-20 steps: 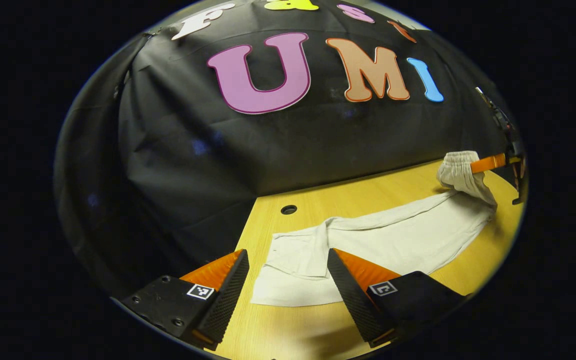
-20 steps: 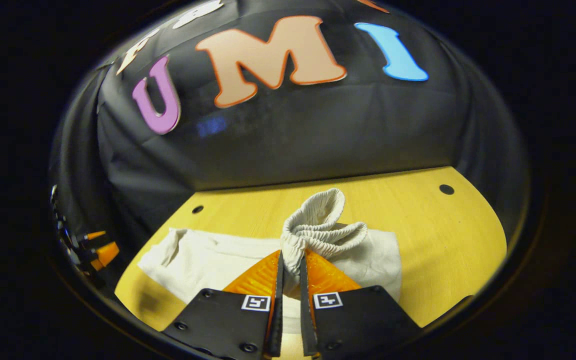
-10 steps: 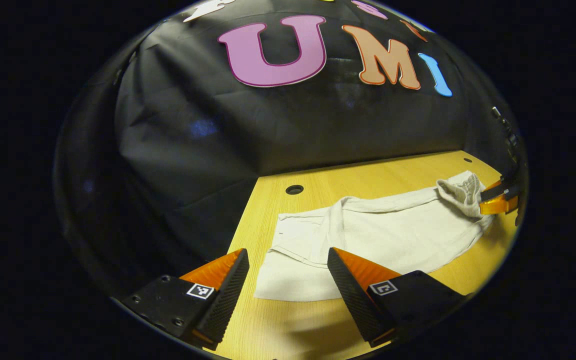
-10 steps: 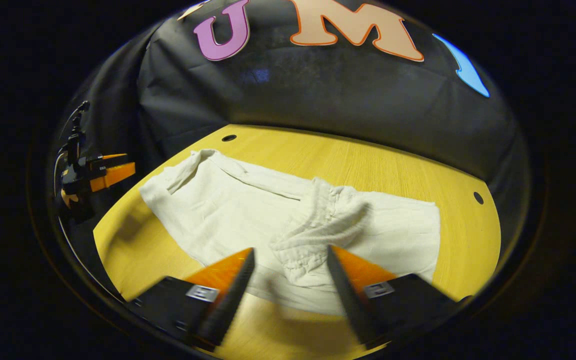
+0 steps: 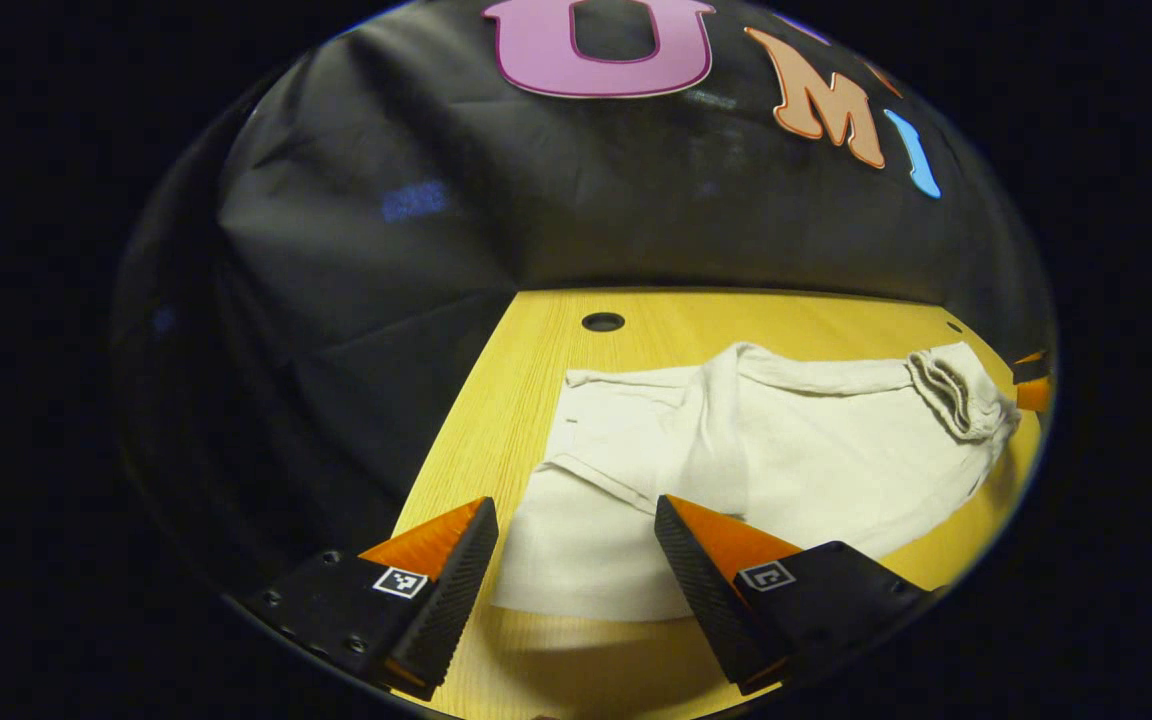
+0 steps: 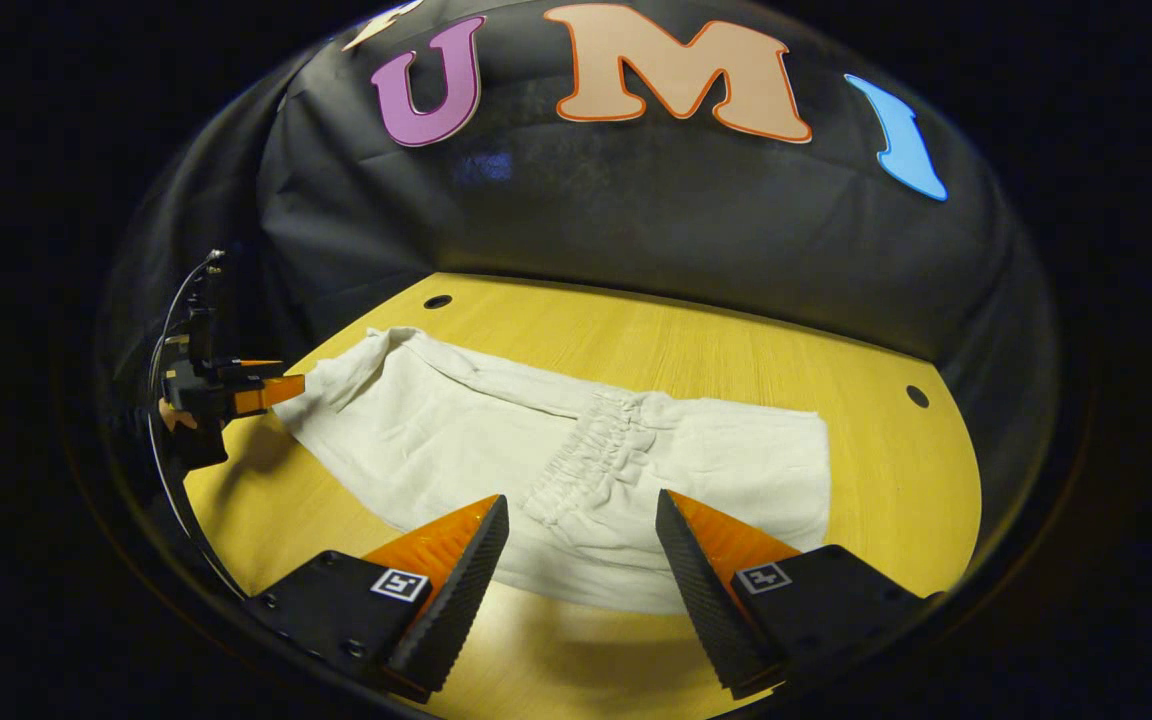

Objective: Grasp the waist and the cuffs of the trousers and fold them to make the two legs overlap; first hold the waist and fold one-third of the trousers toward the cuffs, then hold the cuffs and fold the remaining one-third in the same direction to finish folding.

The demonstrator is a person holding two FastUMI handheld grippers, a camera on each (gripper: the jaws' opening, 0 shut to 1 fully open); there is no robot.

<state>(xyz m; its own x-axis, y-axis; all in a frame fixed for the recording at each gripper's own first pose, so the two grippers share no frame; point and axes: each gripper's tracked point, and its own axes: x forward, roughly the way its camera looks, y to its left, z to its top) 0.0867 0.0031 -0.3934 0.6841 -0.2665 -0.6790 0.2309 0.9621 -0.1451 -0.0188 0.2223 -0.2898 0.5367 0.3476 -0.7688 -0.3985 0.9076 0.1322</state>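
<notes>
Your trousers (image 6: 496, 440) lie flat across the middle of the wooden table (image 6: 736, 350), with the elastic waist (image 6: 591, 455) folded over onto the legs, centre frame in the right gripper view. No readable writing shows on the cloth. Bare tabletop runs along the cloth's upper edge and at lower frame. Your right gripper (image 6: 581, 535) hangs spread wide, holding nothing. Your left gripper (image 5: 576, 540) is likewise released above the cuffs (image 5: 576, 570); the small hole (image 5: 602, 322) sits beyond.

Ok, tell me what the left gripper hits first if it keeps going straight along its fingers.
Likely the cuff end of the trousers, lying flat on the table just ahead of the open left gripper; depth is uncertain.
</notes>
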